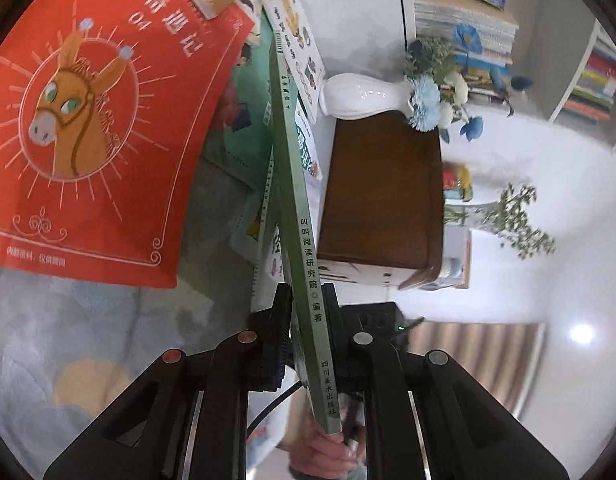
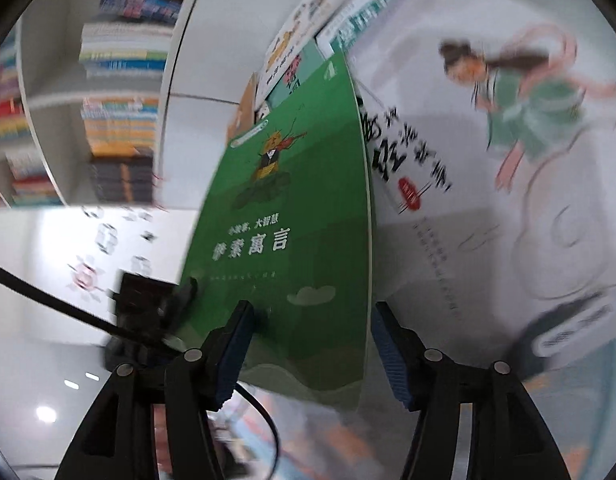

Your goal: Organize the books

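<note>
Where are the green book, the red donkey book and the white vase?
green book [image 1: 308,252], left wrist view, on its spine.
red donkey book [image 1: 87,120], left wrist view, on the donkey picture on its cover.
white vase [image 1: 360,96], left wrist view, on its body.

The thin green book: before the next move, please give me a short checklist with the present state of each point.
1. Left tool shut on the thin green book at its spine: ok.
2. Right tool clear of the cover, pads not pressing: ok, it is open.
3. Book free of the red donkey-cover book: ok.
4. White vase of blue flowers on the brown wooden box clear of the book: cannot tell.
5. Free slot on the shelves: cannot tell.
</note>
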